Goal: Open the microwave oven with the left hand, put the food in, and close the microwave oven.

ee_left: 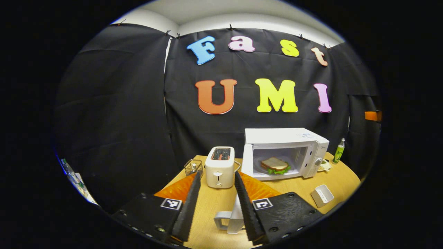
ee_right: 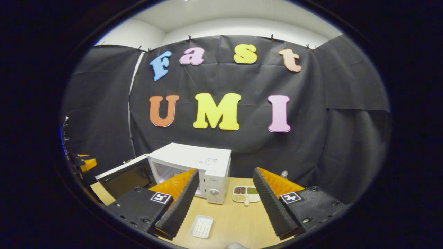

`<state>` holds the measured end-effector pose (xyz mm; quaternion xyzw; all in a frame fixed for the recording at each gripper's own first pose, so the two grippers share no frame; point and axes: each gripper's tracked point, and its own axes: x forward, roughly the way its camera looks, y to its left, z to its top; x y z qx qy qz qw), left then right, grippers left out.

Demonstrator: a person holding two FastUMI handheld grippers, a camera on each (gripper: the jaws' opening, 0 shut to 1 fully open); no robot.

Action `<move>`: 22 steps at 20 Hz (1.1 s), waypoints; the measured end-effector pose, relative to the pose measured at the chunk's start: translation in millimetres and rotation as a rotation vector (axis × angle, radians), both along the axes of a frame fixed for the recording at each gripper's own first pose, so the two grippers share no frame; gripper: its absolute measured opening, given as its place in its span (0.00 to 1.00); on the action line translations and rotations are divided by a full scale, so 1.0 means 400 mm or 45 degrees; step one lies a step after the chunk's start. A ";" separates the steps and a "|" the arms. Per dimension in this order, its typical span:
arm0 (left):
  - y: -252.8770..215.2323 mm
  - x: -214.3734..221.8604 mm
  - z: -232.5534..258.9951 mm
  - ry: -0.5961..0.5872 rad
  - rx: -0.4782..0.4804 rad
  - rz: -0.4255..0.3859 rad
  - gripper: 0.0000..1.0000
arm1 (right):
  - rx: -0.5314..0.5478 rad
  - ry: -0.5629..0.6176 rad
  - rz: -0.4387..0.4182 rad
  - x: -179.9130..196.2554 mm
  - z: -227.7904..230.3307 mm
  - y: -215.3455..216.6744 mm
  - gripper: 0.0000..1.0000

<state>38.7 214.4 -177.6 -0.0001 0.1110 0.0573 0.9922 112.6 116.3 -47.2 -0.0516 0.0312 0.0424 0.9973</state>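
Sandwich (ee_left: 275, 165) inside microwave (ee_left: 284, 152), door (ee_left: 247, 160) open; left tongs (ee_left: 217, 181) and right tongs (ee_right: 225, 178) both spread, empty.

The left gripper view looks from low over the counter (ee_left: 207, 211) toward the back cloth wall, level and set well back. It faces the microwave (ee_left: 284, 152) almost head-on, with the open cavity and the toaster (ee_left: 219, 167) beyond its own 2 fingers (ee_left: 188, 204).

The right gripper view sits farther to the right, also low and set back, and is turned slightly left, so it catches the microwave (ee_right: 193, 169) at an angle, control side nearest (its open door (ee_right: 126, 176) swings toward the left edge).

Both views share the microwave, the wooden counter (ee_right: 235, 218), the small white tray (ee_right: 201, 226) and the cloth wall.
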 end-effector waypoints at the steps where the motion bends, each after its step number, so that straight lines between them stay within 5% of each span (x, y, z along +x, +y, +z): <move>1: 0.011 0.000 -0.009 0.008 0.018 0.002 0.37 | -0.001 0.011 -0.006 -0.001 -0.007 -0.003 0.99; 2: 0.016 0.001 -0.019 0.019 0.038 0.001 0.20 | 0.004 0.020 -0.007 -0.001 -0.013 -0.002 0.99; 5: 0.037 0.000 -0.058 0.053 0.095 0.004 0.13 | 0.023 0.057 -0.019 -0.003 -0.033 -0.004 1.00; 6: 0.039 -0.001 -0.073 0.074 0.094 -0.004 0.02 | 0.032 0.068 -0.024 -0.005 -0.040 -0.005 1.00; 9: 0.055 0.001 -0.123 0.120 0.090 -0.005 0.07 | 0.048 0.094 -0.041 -0.010 -0.058 -0.009 1.00; 18: 0.069 0.002 -0.267 0.228 0.025 -0.031 0.00 | 0.079 0.139 -0.109 -0.039 -0.086 -0.048 1.00; 19: 0.063 0.000 -0.270 0.229 0.012 -0.041 0.00 | 0.083 0.142 -0.116 -0.040 -0.087 -0.052 0.92; 21: 0.049 0.003 -0.281 0.233 -0.006 -0.054 0.00 | 0.097 0.153 -0.122 -0.044 -0.092 -0.053 0.92; 22: 0.042 0.002 -0.279 0.224 -0.002 -0.053 0.00 | 0.102 0.155 -0.122 -0.044 -0.092 -0.050 0.99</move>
